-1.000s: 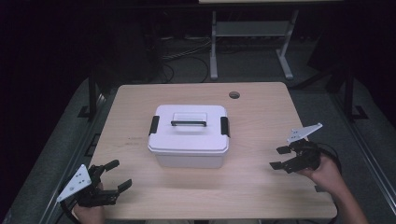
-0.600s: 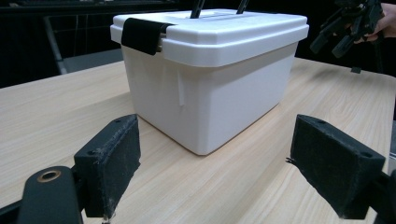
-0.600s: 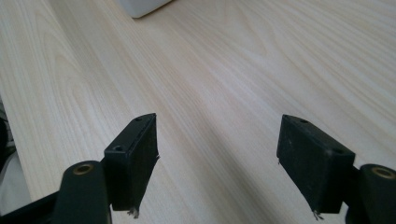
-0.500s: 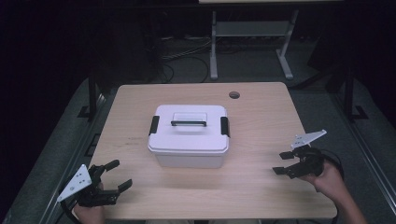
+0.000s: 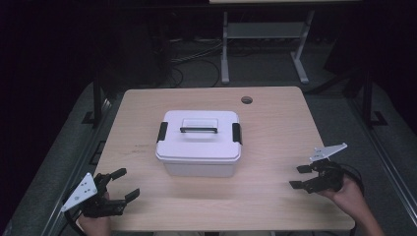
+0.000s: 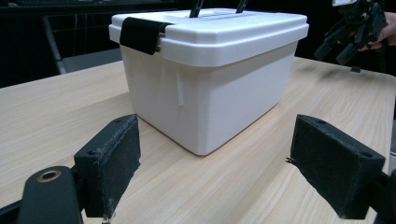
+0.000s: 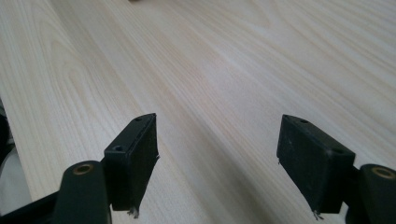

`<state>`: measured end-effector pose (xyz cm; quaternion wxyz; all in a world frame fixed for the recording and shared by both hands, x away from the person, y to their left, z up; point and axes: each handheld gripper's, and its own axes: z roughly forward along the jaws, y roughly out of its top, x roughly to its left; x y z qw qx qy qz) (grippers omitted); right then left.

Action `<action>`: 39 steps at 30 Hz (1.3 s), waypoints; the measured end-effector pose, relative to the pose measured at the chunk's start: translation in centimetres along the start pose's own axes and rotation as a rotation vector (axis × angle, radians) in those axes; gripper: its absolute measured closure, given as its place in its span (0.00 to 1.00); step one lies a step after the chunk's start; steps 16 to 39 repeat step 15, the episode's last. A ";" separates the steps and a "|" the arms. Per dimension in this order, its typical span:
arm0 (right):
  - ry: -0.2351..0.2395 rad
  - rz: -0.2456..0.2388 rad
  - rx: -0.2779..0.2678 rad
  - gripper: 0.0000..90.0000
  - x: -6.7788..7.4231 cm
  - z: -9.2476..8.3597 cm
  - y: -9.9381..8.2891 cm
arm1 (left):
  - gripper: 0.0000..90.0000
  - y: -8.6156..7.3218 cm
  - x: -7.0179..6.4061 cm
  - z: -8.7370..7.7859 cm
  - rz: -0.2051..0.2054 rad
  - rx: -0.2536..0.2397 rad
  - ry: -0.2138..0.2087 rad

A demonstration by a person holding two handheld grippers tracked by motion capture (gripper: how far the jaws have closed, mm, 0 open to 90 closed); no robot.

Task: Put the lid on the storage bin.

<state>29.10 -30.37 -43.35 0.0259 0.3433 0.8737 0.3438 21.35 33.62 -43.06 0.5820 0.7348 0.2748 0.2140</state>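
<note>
A white lidded storage box (image 5: 198, 142) sat near the middle of the wooden table (image 5: 275, 128), upright, lid on, w/ a black latch clip at each short end and a black-edged handle lying flat on top. In the left gripper view the box (image 6: 210, 74) stood just ahead of the jaws, one corner toward the camera, one black clip at its upper left rim.

L gripper (image 5: 123, 184) was at the near left corner of the table, pointed inward toward the box but well apart from it. Jaws wide open, nothing between the pads, only bare tabletop & the box beyond.

R gripper (image 5: 302, 177) was near the right edge, hand (image 5: 346, 194) behind it, tips aimed toward the box, also well apart from it. In the right gripper view its gripper (image 7: 217, 154) had jaws spread wide, empty, w/ plain wood grain under them.

A round cable hole (image 5: 247, 100) sat toward the far edge of the table, beyond the box.
</note>
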 end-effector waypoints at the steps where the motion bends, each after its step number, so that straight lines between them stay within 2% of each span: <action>1: 0.001 0.000 -0.001 0.32 0.0 0.0 -0.1 | 0.17 0.0 0.0 0.0 0.001 0.001 -0.001; 15: 0.011 0.007 -0.016 0.31 0.6 0.0 -1.5 | 0.17 0.0 0.0 0.2 0.005 0.006 -0.002; 39: 0.011 0.007 -0.016 0.31 0.6 0.0 -1.5 | 0.17 0.0 0.0 0.2 0.005 0.006 -0.002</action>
